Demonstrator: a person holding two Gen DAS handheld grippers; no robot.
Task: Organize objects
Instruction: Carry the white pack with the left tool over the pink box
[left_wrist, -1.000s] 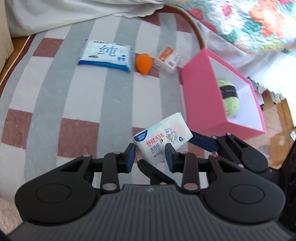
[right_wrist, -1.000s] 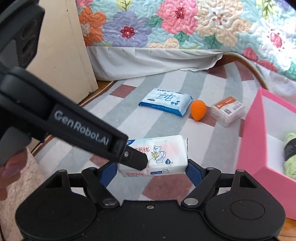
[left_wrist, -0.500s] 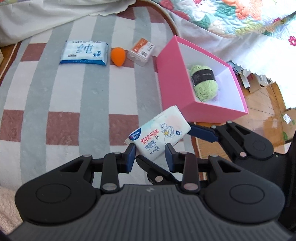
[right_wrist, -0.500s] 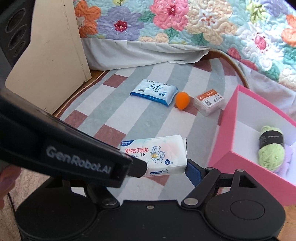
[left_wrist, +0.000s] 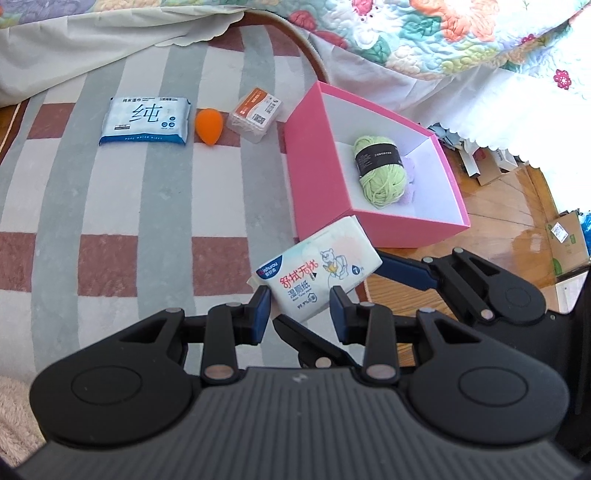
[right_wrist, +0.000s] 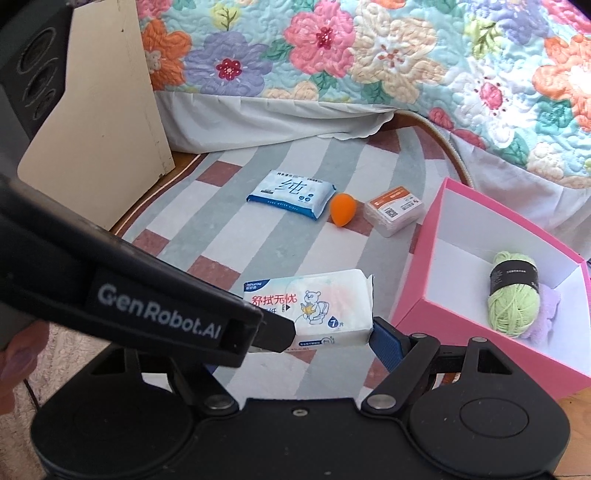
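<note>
A white wet-wipe pack with a bear print (right_wrist: 314, 310) is clamped lengthwise between my right gripper's (right_wrist: 295, 336) fingers, held above the rug; it also shows in the left wrist view (left_wrist: 317, 269). My left gripper (left_wrist: 299, 314) is partly open just below the pack's near end, not gripping it. The pink box (left_wrist: 310, 166) stands to the right with a green yarn ball (left_wrist: 380, 168) inside; the box (right_wrist: 417, 295) and yarn (right_wrist: 513, 295) also show in the right wrist view.
On the striped rug lie a blue-white wipes pack (left_wrist: 146, 120), an orange sponge egg (left_wrist: 208, 125) and a small clear box with an orange label (left_wrist: 255, 112). A quilted bed (right_wrist: 351, 55) borders the back, a cream cabinet (right_wrist: 96, 122) the left. Cardboard scraps (left_wrist: 487, 162) lie right.
Both grippers have risen and moved toward the pink box with the bear pack; the box interior and yarn are now more fully in view.
</note>
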